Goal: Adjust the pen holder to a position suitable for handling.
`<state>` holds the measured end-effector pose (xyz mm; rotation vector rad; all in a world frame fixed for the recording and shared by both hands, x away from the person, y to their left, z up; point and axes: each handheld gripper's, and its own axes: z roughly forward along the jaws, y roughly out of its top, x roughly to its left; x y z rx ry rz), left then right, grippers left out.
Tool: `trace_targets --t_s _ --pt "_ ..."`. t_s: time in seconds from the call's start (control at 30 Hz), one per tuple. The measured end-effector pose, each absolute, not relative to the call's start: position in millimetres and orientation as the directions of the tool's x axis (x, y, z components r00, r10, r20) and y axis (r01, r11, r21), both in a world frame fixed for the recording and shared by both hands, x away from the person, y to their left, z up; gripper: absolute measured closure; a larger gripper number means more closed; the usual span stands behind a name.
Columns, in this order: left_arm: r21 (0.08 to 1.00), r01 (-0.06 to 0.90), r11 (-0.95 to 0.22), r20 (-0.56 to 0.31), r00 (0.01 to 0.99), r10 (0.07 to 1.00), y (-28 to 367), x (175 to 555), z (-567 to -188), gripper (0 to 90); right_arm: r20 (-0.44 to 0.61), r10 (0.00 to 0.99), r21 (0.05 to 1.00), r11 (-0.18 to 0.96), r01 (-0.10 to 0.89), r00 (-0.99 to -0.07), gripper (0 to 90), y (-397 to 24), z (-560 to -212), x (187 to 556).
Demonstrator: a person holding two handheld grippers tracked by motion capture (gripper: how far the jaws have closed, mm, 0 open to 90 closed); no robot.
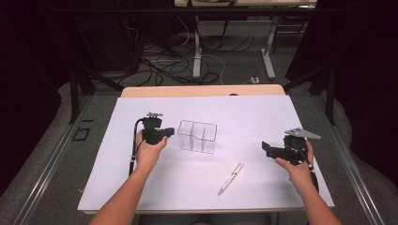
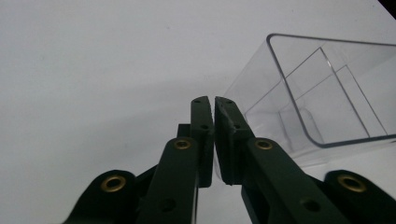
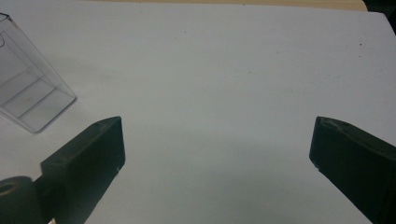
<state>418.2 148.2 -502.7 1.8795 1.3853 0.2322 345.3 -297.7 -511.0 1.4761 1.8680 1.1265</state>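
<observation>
A clear plastic box (image 1: 197, 136) with inner dividers stands upright in the middle of the white sheet. My left gripper (image 1: 170, 132) is just to its left, held low, tips close to the box's left wall. In the left gripper view its jaws stand together with a hairline slit between them, and the box (image 2: 327, 93) rises right behind the fingertips (image 2: 224, 112). I cannot tell whether they touch it. A silver pen (image 1: 231, 177) lies on the sheet toward the front. Right of the pen, my right gripper (image 1: 270, 149) is open, with bare sheet between its fingers (image 3: 93, 154).
The white sheet (image 1: 141, 187) covers most of the table, with a wooden strip (image 1: 202, 90) along the far edge. Beyond the table are desk legs and loose cables on the floor. In the right gripper view the box (image 3: 28, 98) shows at far left.
</observation>
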Motion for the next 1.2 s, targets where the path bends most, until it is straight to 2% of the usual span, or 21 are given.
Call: trace_targets --t_s 0.23,1.2 --pt "0.687 0.714 -0.132 -0.286 0.434 0.854 143.5 414.6 -508.5 89.7 0.107 0.952 0.839 0.068 0.540 -0.286 3.2 -297.7 -511.9 345.9" --pt "0.684 0.709 -0.169 -0.305 0.489 0.817 134.0 397.9 -515.7 90.0 0.106 0.949 0.835 0.078 0.545 -0.298 4.1 -294.0 -513.3 347.0"
